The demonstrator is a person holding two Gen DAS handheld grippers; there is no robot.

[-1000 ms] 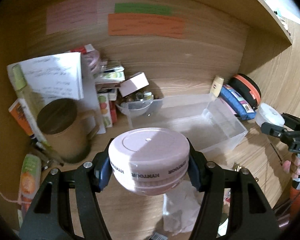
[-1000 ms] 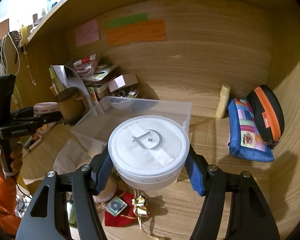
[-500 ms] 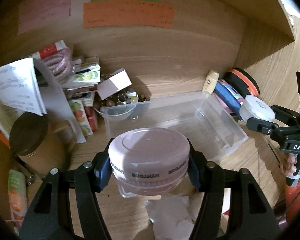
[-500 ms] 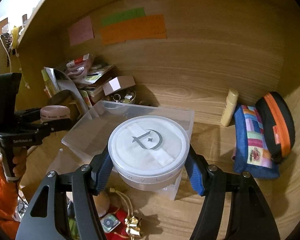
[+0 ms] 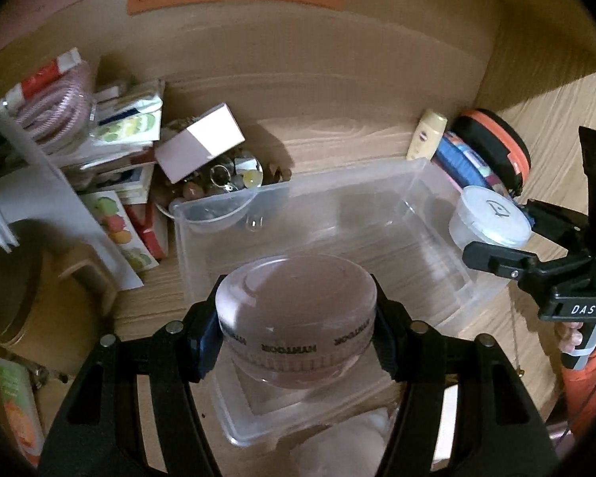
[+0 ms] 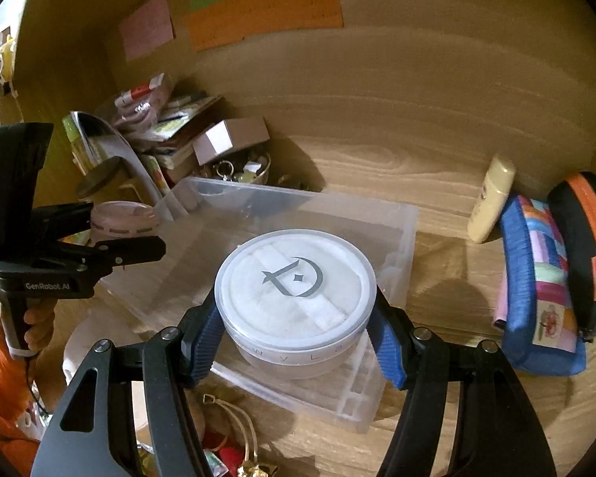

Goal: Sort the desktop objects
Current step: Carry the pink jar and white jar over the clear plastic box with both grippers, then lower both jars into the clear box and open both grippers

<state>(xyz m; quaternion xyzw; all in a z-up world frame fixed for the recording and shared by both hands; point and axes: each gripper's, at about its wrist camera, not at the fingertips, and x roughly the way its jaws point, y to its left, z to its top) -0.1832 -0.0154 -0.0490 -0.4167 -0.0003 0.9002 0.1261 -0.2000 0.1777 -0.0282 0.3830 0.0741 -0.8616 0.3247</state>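
Note:
My left gripper (image 5: 296,328) is shut on a round pink jar (image 5: 296,298) and holds it over the near end of a clear plastic bin (image 5: 429,183). My right gripper (image 6: 296,328) is shut on a round white powder jar (image 6: 294,286) with a grey logo on its lid, held over the bin's right near corner (image 6: 409,230). The white jar (image 5: 490,216) also shows at the right in the left wrist view. The pink jar (image 6: 123,218) also shows at the left in the right wrist view. The bin looks empty.
A pile of booklets, a small pink box (image 5: 200,143) and a bowl of trinkets (image 5: 218,183) lie left of the bin. A cream tube (image 6: 490,198), a blue patchwork pouch (image 6: 540,290) and a black-orange case (image 6: 584,254) lie right. A lidded mug (image 5: 16,294) stands at left. Trinkets lie at the near edge.
Both grippers have moved forward toward the back wall with their jars. Each jar is now over the clear bin instead of short of it.

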